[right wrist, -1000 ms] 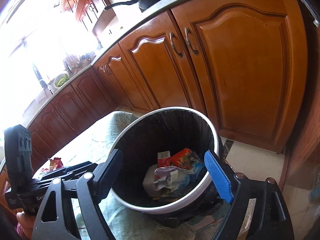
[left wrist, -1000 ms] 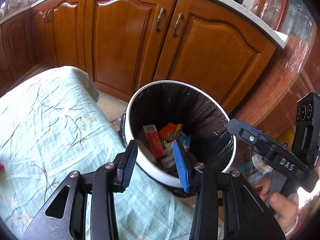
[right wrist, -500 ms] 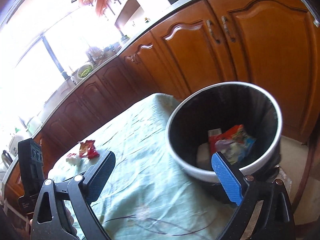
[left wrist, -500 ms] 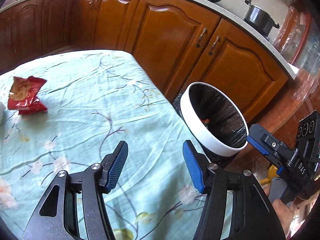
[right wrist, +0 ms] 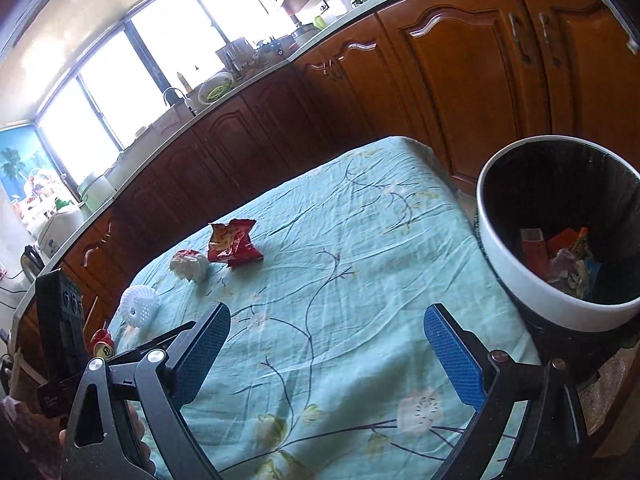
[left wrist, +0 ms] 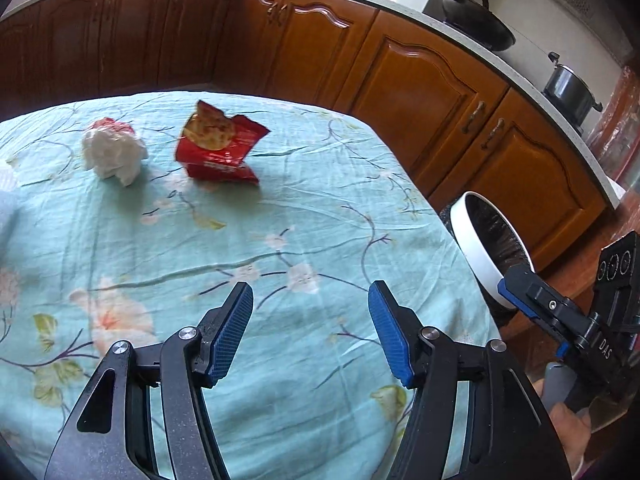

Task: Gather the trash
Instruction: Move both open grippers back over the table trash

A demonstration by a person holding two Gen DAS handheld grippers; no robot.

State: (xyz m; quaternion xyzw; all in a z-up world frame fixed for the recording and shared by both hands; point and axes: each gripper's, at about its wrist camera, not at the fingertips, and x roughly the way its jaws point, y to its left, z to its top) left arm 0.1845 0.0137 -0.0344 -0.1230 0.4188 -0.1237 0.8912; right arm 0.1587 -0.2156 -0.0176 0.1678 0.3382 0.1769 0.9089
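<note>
Both the left gripper (left wrist: 311, 330), its jaws opening, and the wide-open right gripper (right wrist: 326, 354) hover empty over the tablecloth (left wrist: 304, 208), near the red snack bag (left wrist: 218, 148).

"DAS" is printed on the right gripper (left wrist: 516, 292).

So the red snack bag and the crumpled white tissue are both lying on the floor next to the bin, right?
Not quite. The red snack bag and the crumpled white tissue lie on the table's floral cloth, well away from the bin. The right wrist view shows it.
</note>
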